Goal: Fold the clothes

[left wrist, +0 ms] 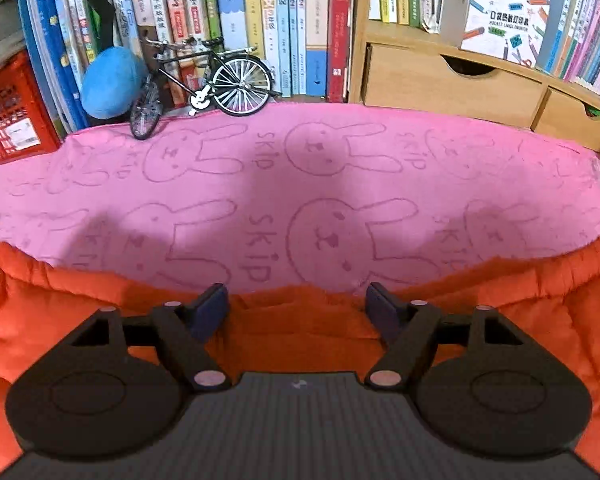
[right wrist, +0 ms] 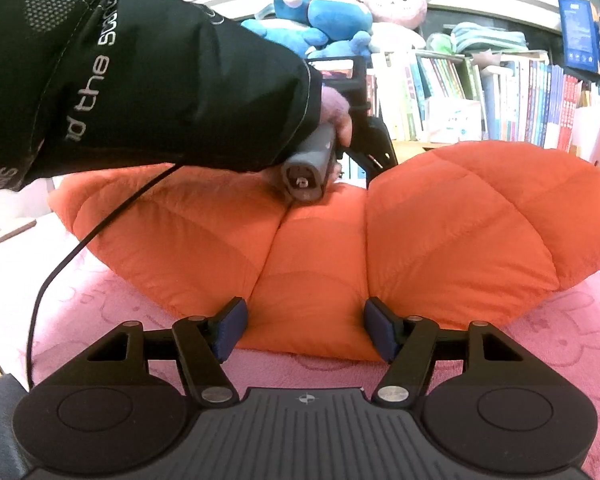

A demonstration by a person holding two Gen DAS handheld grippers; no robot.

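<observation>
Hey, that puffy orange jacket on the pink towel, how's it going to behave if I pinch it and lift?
The orange jacket looks quilted and puffed, so it is probably light for its bulk and will squash under a pinch. It already sags into soft lobes, so expect it to flop rather than hold shape. Its smooth shell may slip on the pink towel.

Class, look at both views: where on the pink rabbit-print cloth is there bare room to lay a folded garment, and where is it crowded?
The pink rabbit-print cloth lies bare in a wide band between the puffy orange quilted jacket and the row of upright books. Its far left edge is crowded by the black model bicycle and blue plush ball. In the right wrist view, only a narrow strip lies bare beside the jacket.
</observation>
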